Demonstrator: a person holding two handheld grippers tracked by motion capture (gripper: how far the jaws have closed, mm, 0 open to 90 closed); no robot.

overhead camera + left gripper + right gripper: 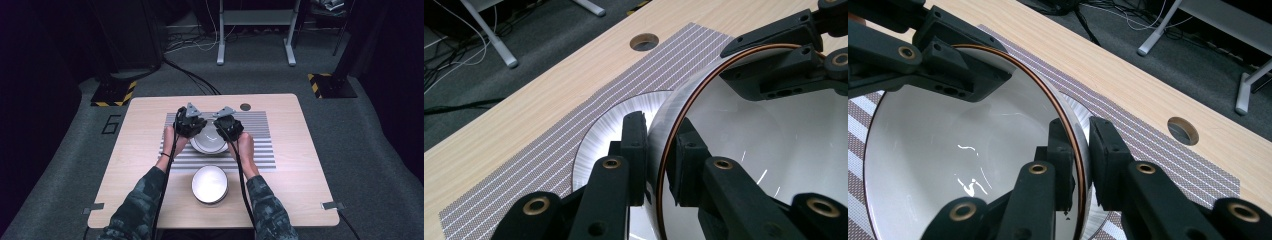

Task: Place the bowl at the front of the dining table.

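While you have the white glazed bowl with the copper-coloured rim (208, 141) pinched on opposite sides, left gripper (659, 165) and right gripper (1083, 160) each clamped on its wall, it sits tilted just above the grey striped placemat (260, 125) on the pale wooden table (300, 170). I judge the pickup done and the carry or set-down left; a second white bowl (210, 184) waits untouched nearer you, off the mat
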